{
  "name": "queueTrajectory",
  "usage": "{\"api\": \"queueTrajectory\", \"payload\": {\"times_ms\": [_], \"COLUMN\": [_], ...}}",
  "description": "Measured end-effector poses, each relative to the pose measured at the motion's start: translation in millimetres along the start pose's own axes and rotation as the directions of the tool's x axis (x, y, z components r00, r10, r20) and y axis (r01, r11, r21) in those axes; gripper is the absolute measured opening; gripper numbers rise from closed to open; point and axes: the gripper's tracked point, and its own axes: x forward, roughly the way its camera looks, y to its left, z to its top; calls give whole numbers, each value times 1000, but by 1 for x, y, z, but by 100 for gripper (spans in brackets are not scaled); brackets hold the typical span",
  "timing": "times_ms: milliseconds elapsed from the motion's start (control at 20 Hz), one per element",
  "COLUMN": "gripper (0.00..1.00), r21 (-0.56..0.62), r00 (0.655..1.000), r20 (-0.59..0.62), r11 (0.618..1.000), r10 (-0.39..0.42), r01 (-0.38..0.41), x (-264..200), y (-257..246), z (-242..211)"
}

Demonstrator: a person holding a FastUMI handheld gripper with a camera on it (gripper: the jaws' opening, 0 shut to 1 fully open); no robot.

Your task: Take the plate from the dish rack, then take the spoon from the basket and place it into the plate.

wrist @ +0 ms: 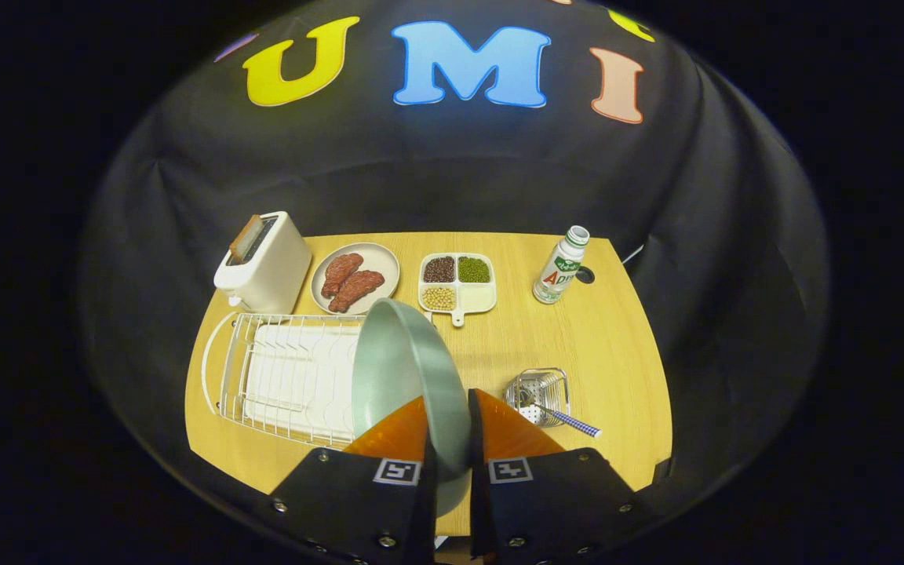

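Note:
My gripper (449, 430) is shut on the rim of a pale green plate (397, 369), which stands on edge between the fingers, lifted above the table. Behind and to the left of the plate lies the white wire dish rack (287, 377), with no dishes in its slots. To the right of the fingers sits a small metal mesh basket (538, 392). A spoon (566, 420) with a blue checked handle rests in the basket, its handle poking out over the near rim.
At the back of the wooden table (609, 345) stand a white toaster (264, 263), a plate of meat (355, 278), a divided tray of beans (457, 282) and a small bottle (562, 267). Bare tabletop lies between the rack and the basket.

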Motion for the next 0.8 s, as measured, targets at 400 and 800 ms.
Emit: {"api": "queueTrajectory", "payload": {"times_ms": [400, 800], "gripper": [17, 17], "r21": [170, 306], "r00": [961, 901], "r20": [46, 31], "r11": [946, 854], "r10": [271, 434], "r01": [-275, -422], "x": [3, 18], "y": [-23, -33], "z": [-74, -149]}}
